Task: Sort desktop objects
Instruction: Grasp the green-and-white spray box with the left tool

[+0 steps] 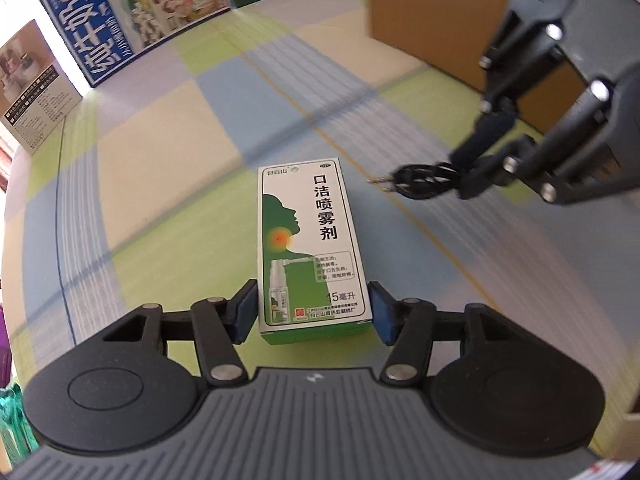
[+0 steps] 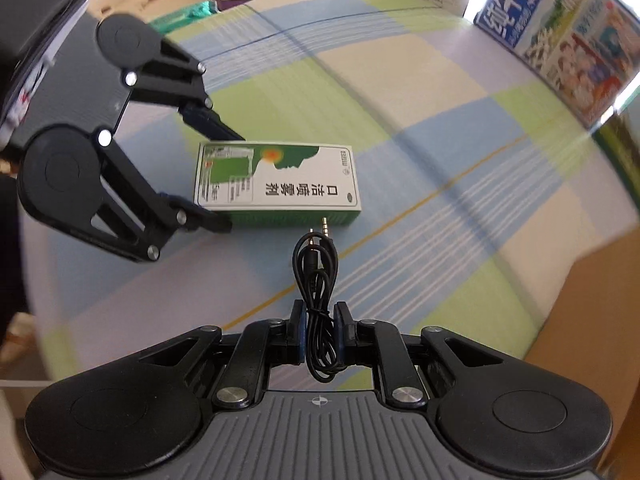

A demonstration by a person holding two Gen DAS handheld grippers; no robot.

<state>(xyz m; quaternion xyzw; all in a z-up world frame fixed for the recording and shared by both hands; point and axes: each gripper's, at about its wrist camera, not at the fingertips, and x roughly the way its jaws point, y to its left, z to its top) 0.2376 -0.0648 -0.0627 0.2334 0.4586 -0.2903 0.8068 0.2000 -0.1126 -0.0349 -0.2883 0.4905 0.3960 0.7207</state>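
A white and green spray box point(image 1: 310, 248) lies flat on the checked tablecloth; it also shows in the right wrist view point(image 2: 276, 180). My left gripper point(image 1: 312, 308) has its jaws on both sides of the box's near end, with a small gap showing at the left pad, and it also shows in the right wrist view point(image 2: 224, 180). My right gripper point(image 2: 319, 330) is shut on a coiled black audio cable point(image 2: 316, 276), held above the cloth just beside the box. The right gripper point(image 1: 466, 178) and the cable point(image 1: 416, 180) also show in the left wrist view.
A cardboard box point(image 1: 452, 12) stands at the far right of the left wrist view; its edge shows in the right wrist view point(image 2: 592, 320). A blue milk carton point(image 1: 88, 36) and a small white box point(image 1: 32, 88) stand at the table's far edge. A green packet point(image 2: 188, 14) lies near the table edge.
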